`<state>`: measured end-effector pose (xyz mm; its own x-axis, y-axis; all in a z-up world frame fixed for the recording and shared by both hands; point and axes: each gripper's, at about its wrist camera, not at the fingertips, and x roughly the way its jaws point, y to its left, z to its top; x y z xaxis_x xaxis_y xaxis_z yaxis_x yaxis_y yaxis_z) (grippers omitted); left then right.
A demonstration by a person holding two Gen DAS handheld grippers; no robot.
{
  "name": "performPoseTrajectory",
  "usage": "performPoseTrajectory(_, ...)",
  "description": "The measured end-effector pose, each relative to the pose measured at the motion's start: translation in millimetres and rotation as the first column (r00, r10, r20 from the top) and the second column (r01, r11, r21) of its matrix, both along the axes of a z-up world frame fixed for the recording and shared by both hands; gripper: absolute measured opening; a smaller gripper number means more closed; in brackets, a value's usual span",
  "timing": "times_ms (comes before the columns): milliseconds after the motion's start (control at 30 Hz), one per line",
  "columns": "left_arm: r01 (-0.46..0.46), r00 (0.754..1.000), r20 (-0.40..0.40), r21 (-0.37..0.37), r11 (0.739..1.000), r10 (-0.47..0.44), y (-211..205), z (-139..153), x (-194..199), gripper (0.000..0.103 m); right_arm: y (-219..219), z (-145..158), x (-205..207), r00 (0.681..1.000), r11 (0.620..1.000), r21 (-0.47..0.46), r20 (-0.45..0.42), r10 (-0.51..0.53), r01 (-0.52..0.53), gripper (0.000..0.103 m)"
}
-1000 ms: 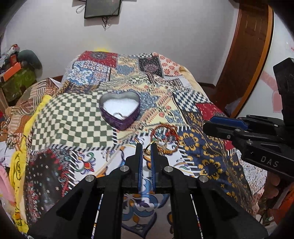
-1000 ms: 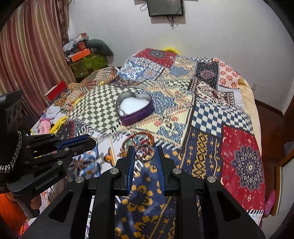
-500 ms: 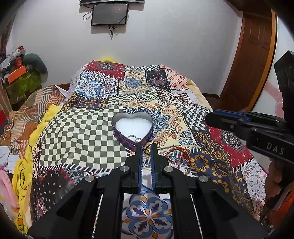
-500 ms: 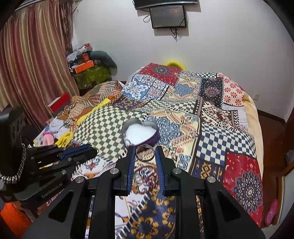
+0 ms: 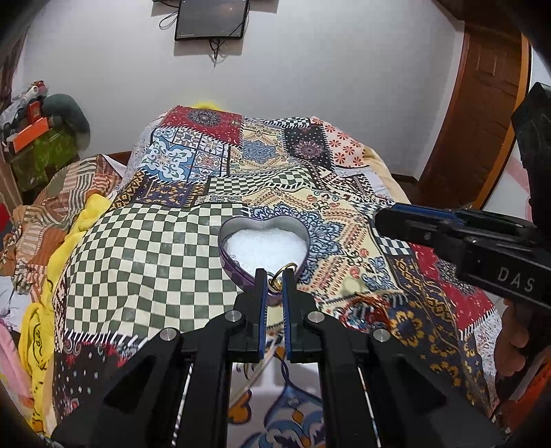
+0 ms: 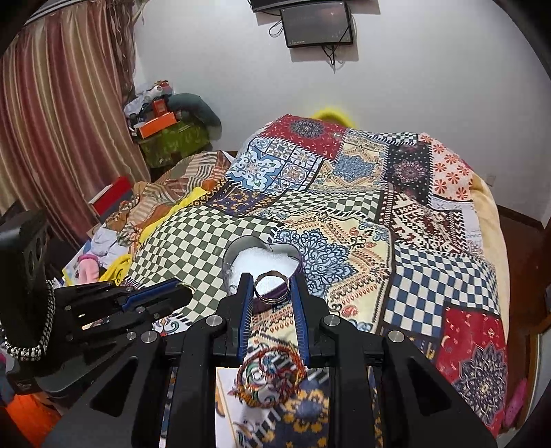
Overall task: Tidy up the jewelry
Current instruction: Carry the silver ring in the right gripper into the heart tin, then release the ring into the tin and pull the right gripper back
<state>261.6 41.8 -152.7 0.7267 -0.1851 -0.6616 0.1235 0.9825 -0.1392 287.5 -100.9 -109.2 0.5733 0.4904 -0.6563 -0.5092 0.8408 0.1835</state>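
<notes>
A white-walled bedroom holds a bed (image 5: 144,255) spread with a patchwork quilt (image 6: 413,248); a dark screen (image 5: 210,19) hangs on the far wall, striped curtains (image 6: 58,131) fall on the left in the right wrist view, and a wooden door (image 5: 482,113) stands to the right in the left wrist view.

The left hand-held gripper (image 5: 274,281) has its fingers drawn close together on a small gold ring (image 5: 283,272), pinched at the tips. Just ahead of those tips sits a purple heart-shaped tin (image 5: 264,250) with white padding inside; its near rim lies right under the ring, while the checkered patch spreads free to the gripper's left.

The right hand-held gripper (image 6: 272,287) is set wider, its blue-lined fingers clasping a silver band (image 6: 271,286) on both sides. The same tin (image 6: 262,262) lies directly beyond its tips, the band over the tin's near point. Below the gripper's fingers, close to its body, a bundle of thin red and gold bangles (image 6: 270,374) rests on the quilt.

Each gripper appears in the other's view: the right one (image 5: 378,222) comes in from the right side, well apart from the tin's rim, and the left one (image 6: 186,293) comes in from the left, just beside the tin's left wall. The quilt beyond the tin stretches unbroken toward the far wall.
</notes>
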Motion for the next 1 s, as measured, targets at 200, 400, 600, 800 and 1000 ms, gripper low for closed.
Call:
performPoseTrajectory(200, -0.011, 1.000, 0.000, -0.001, 1.000, 0.011, 5.7, -4.2, 20.1, 0.006, 10.3, -10.2, 22.9, 0.999, 1.000, -0.001, -0.040, 0.024, -0.024, 0.020)
performPoseTrajectory(400, -0.008, 1.000, -0.009, -0.002, 1.000, 0.008, 9.3, -6.5, 43.4, 0.006, 19.1, -16.2, 42.2, 0.997, 0.999, -0.019, -0.064, 0.046, -0.047, 0.020)
performPoseTrajectory(600, 0.009, 0.999, -0.041, -0.005, 1.000, -0.010, 10.5, -15.5, 62.2, 0.006, 27.6, -24.6, 56.5, 0.993, 0.997, -0.032, -0.097, 0.064, -0.068, 0.020)
performPoseTrajectory(800, 0.020, 0.997, -0.073, -0.010, 1.000, -0.020, 10.2, -25.9, 70.1, 0.006, 34.1, -36.9, 65.5, 0.986, 0.996, -0.036, -0.147, 0.080, -0.086, 0.020)
performPoseTrajectory(1000, 0.022, 0.996, -0.090, -0.029, 0.999, -0.024, 12.3, -29.9, 74.0, 0.006, 36.5, -45.0, 71.5, 0.980, 0.995, -0.031, -0.180, 0.089, -0.096, 0.020)
